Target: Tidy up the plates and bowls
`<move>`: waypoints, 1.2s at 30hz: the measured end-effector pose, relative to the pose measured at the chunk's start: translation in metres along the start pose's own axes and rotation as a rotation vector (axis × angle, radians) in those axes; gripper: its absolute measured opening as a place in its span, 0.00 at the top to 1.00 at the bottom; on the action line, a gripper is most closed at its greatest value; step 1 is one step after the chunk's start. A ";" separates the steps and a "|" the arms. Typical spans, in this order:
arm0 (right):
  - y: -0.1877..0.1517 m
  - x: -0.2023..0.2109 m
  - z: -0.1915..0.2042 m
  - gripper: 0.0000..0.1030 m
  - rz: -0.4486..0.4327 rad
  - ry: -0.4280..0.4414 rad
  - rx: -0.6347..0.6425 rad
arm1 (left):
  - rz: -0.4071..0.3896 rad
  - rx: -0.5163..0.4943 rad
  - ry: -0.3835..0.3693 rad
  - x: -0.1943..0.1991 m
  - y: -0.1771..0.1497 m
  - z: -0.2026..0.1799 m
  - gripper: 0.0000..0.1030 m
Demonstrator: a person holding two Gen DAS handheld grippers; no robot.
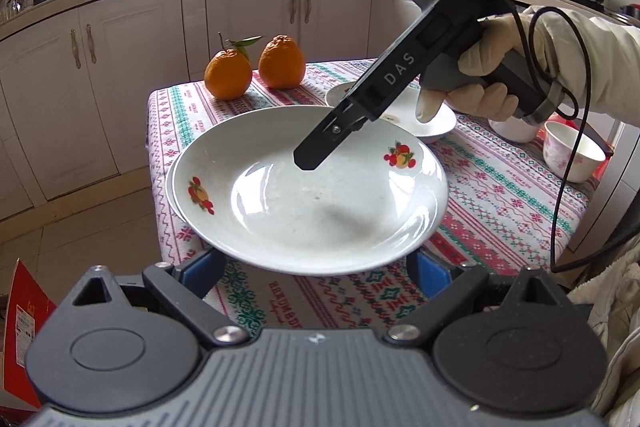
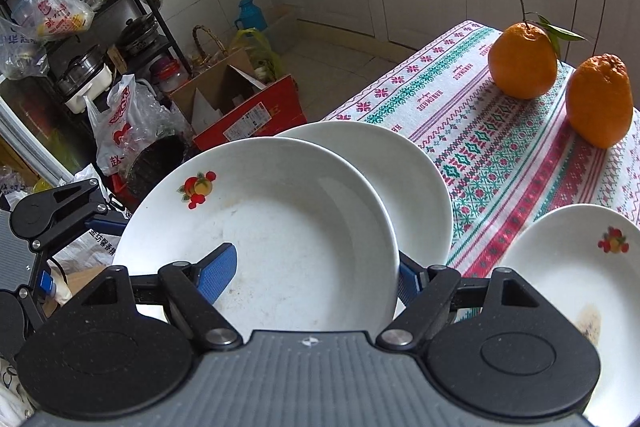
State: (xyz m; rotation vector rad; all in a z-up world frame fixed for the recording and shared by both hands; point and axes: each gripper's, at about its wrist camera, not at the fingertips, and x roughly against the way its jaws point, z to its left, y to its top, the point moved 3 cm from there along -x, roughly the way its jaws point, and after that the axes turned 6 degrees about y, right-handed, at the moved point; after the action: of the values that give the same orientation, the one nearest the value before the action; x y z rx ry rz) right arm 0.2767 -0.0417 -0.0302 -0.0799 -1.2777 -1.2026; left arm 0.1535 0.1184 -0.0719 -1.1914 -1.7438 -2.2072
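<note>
Plates first: at the surface's (image 1: 500, 187) near left, an empty fruit-print plate (image 1: 320, 211) overlaps a plain plate (image 2: 400, 163), not yet nested. The left tool (image 1: 314, 267) gapes wide under its near rim; the right tool (image 2: 316, 275) straddles that rim, grip unclear. Further right, a stained plate (image 2: 560, 267) and two bowls (image 1: 572, 155) sit unstacked, so most sorting remains

"DAS" on right tongs (image 1: 308, 163) body; "HANDMADE" repeated on tablecloth (image 2: 500, 131).

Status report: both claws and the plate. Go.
Right claw shut on fruit plate rim. Left claw open below it. Fruit plate above plain plate. Oranges well clear.
</note>
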 end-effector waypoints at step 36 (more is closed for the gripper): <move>0.014 -0.017 -0.028 0.18 0.001 -0.015 -0.044 | 0.026 0.034 -0.015 -0.036 0.009 0.033 0.06</move>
State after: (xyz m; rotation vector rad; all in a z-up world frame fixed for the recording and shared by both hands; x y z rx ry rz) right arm 0.3087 -0.0428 -0.0462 -0.1221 -1.2648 -1.2309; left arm 0.1995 0.1295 -0.0856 -1.2191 -1.7543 -2.1512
